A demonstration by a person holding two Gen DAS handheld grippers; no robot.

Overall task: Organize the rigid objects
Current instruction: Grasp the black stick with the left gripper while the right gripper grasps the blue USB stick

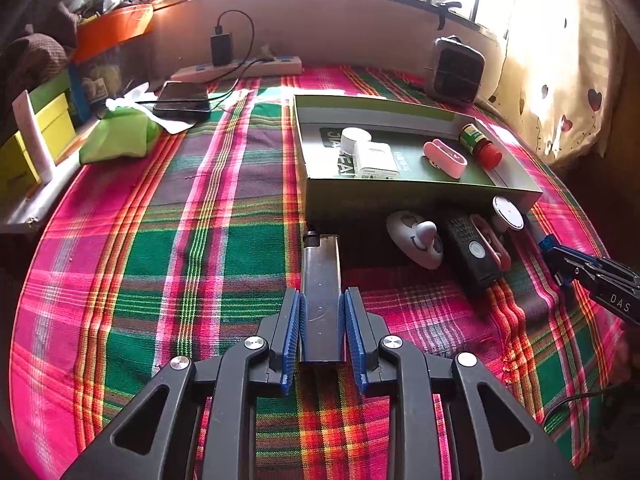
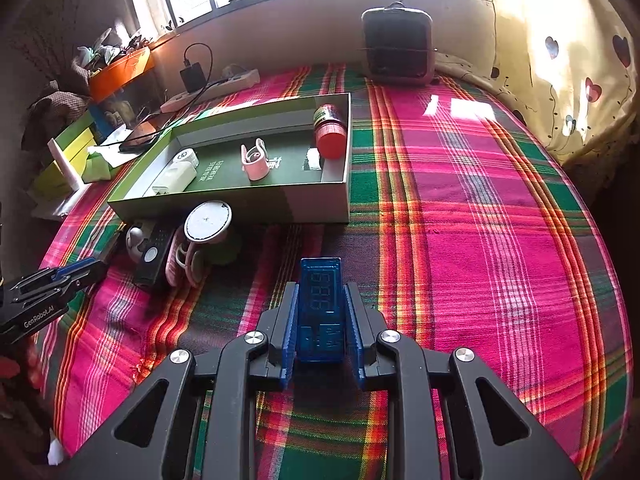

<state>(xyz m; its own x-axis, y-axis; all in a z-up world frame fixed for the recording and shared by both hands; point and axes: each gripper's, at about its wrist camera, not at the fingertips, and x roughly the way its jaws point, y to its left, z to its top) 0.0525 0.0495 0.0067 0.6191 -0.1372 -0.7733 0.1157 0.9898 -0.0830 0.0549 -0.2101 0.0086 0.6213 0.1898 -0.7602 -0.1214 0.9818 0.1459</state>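
My left gripper [image 1: 321,300] is shut on a clear lighter [image 1: 321,276] with a black top, held just in front of the green box [image 1: 420,196]. My right gripper [image 2: 320,294] is shut on a translucent blue USB meter [image 2: 321,300] with a digit display. The box [image 2: 240,204] holds a white bottle [image 1: 370,154], a pink clip [image 1: 446,158] and a red-capped bottle [image 1: 480,146]. In front of the box lie a white smiley toy [image 1: 416,240], a black remote [image 1: 474,256], pink clips [image 2: 182,262] and a white round disc [image 2: 208,222]. The right gripper's tips [image 1: 560,258] show at the left wrist view's right edge.
A plaid cloth [image 2: 480,200] covers the surface. At the back stand a power strip with charger [image 1: 240,66], a phone [image 1: 182,98], a small square heater [image 2: 398,42], an orange bin [image 1: 112,30] and yellow-green boxes [image 1: 32,148]. A heart-print curtain [image 2: 580,72] hangs at right.
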